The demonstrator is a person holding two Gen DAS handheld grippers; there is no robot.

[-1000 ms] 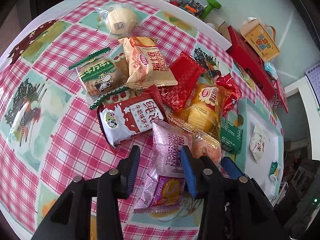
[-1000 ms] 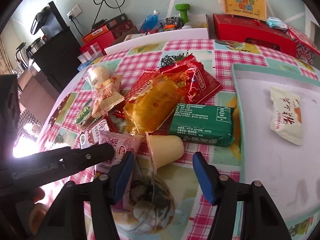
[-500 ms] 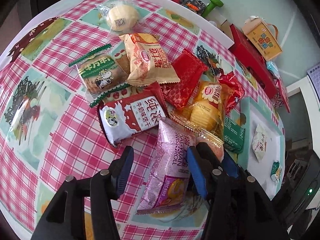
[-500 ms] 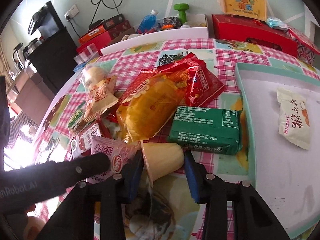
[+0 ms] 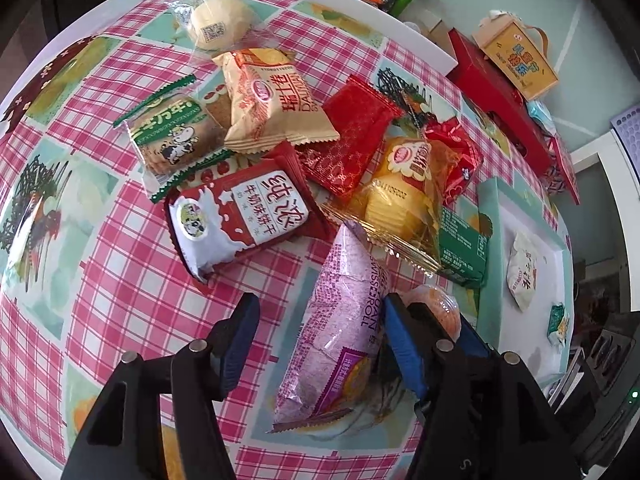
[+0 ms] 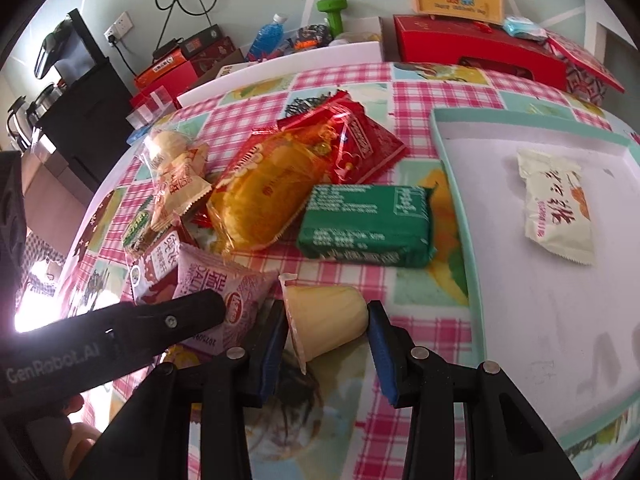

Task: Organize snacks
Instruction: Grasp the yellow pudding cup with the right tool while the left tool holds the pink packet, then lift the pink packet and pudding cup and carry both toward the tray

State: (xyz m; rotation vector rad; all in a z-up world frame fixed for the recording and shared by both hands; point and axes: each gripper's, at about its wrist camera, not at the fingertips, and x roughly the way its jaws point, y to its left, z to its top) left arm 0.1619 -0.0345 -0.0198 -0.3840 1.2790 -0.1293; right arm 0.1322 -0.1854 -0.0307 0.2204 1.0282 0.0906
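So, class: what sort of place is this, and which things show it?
Probably a room in a home: a table with a checked tablecloth, a wall socket with cables, and a kettle on a dark cabinet.

Glossy plastic snack wrappers point(image 5: 276, 220), crinkly purple packet point(image 5: 340, 320), smooth checked tablecloth point(image 5: 132, 280)

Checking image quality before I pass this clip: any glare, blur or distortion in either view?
Left wrist: strong fisheye bulge, tablecloth bowed, wrappers sharp, slight sheen on purple roll. Right wrist: blown-out glare at the left edge, tray side slightly motion-blurred, pudding cup clear.
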